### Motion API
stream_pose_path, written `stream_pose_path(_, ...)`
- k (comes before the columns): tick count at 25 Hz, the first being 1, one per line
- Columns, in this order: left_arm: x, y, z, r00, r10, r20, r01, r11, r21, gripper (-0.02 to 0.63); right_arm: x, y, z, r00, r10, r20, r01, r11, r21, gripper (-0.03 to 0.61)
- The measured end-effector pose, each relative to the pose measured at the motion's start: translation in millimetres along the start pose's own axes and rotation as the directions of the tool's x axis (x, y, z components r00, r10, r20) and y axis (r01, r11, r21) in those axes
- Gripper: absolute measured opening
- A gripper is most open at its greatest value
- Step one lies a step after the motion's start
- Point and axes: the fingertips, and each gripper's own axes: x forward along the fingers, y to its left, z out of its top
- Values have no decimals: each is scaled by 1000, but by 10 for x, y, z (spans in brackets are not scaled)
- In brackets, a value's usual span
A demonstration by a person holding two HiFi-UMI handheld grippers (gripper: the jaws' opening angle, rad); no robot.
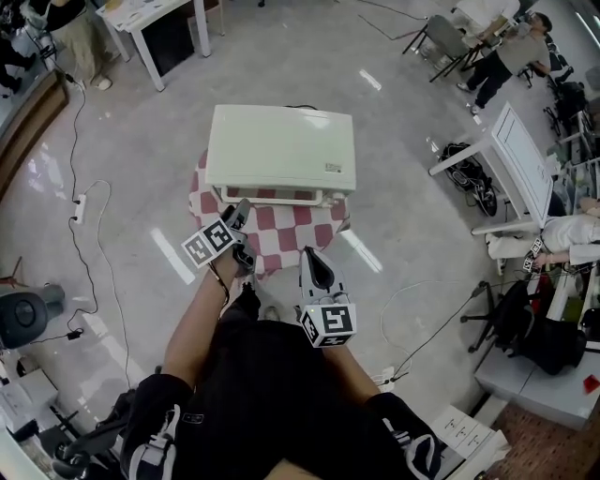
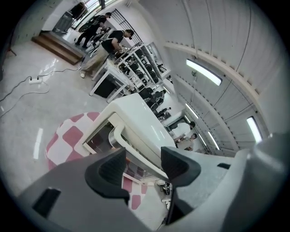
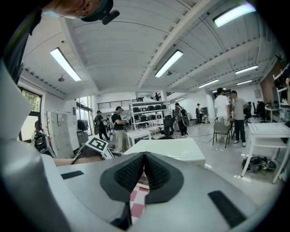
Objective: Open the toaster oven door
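Observation:
A white toaster oven (image 1: pixel 281 150) stands on a small round table with a red-and-white checked cloth (image 1: pixel 281 239). Its glass door (image 2: pixel 102 138) faces me, with a long white handle (image 1: pixel 272 196) along the top front edge. My left gripper (image 1: pixel 240 216) is just short of the handle's left end. In the left gripper view the jaws (image 2: pixel 142 165) stand open, and the handle (image 2: pixel 136 147) shows in the gap ahead without touching the pads. My right gripper (image 1: pixel 317 270) is shut and empty, held back over the table's near edge; its view (image 3: pixel 144 171) looks over the oven top (image 3: pixel 170 150).
Shiny grey floor surrounds the table. A power strip and cables (image 1: pixel 79 208) lie to the left. White tables stand at the far left (image 1: pixel 155 23) and right (image 1: pixel 525 169). People stand around the room (image 1: pixel 506 56). A black tripod and bags (image 1: pixel 525 328) sit near right.

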Motion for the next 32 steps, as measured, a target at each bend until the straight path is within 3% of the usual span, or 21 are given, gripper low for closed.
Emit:
stream_pose_path(3, 140, 55, 15, 999, 32, -1, -32, 999, -6, 235, 80, -47, 10, 1000, -5, -3, 5, 1000, -1, 25)
stream_pose_path(9, 141, 123, 39, 998, 57, 17, -56, 996, -69, 173, 124, -55, 56, 1000, 0, 2, 0, 1000, -7, 25)
stream_pose_path(13, 111, 153, 15, 997, 77, 31, -74, 992, -104, 216, 118, -84, 69, 1000, -2, 5, 2, 1000, -8, 25)
stream_pose_path(17, 196, 191, -108, 999, 52, -7, -53, 986, -160, 233, 75, -96, 58, 1000, -4, 4, 4, 1000, -10, 25)
stream_pose_path(28, 400, 459, -105, 997, 79, -2, -76, 953, -292, 230, -45, -170, 4, 1000, -13, -2, 13, 1000, -9, 25)
stream_pose_path(32, 406, 464, -97, 998, 56, 18, -49, 961, -274, 221, -70, -171, -40, 1000, -13, -4, 13, 1000, -9, 25)
